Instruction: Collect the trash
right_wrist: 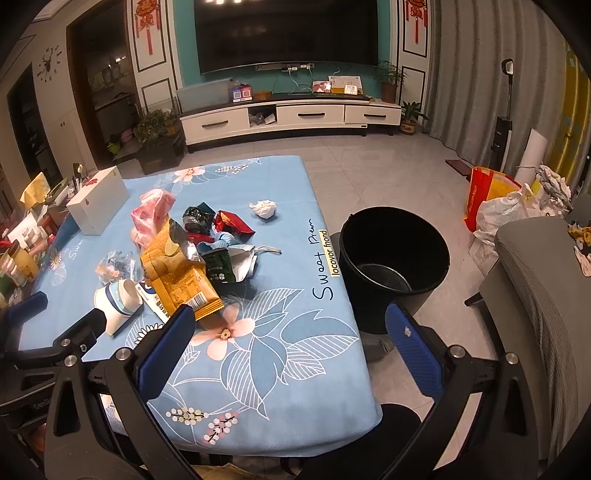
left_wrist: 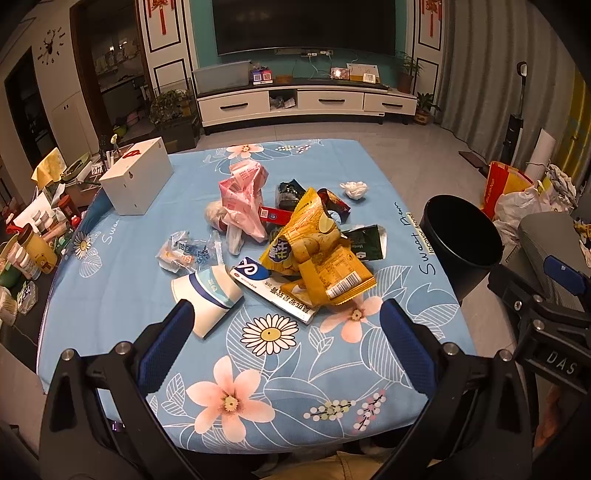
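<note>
Meanwhile, both hand-held grippers, left and right, are hovering spread and empty over the table; wrappers are lying heaped mid-table, black bucket standing beside it.

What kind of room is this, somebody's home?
Most likely a home living room: a big wall-mounted TV above a low white media cabinet, potted plants beside it, and a table with a flowered cloth.

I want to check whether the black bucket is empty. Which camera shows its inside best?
The right wrist view: it looks down into the black bucket, showing its bare bottom. The left wrist view catches it at the table's right edge, only the dark mouth, bottom unseen.
</note>
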Demonstrator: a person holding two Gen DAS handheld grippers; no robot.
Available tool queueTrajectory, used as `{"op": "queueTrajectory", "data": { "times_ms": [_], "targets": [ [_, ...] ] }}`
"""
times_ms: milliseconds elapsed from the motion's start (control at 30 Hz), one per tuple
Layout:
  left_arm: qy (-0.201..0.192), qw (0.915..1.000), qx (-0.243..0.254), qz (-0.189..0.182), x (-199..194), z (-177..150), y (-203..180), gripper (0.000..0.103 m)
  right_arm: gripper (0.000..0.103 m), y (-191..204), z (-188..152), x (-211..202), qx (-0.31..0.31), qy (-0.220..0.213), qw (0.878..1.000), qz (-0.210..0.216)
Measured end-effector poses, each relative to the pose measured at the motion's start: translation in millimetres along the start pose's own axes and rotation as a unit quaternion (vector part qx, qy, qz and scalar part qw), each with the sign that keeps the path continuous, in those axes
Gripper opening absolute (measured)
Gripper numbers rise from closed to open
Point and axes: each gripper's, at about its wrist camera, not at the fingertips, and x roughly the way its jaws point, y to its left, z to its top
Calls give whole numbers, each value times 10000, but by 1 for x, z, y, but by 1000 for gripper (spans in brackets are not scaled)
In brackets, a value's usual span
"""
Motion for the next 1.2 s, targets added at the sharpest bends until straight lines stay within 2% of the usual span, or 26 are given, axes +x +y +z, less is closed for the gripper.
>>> {"op": "queueTrajectory", "data": {
  "times_ms": [1200],
  "targets": [
    [-10, 10000, -21, -16, 3, 0, 1, 100, 100, -1, -1, 1, 14, -4, 10000, 11]
  ]
}}
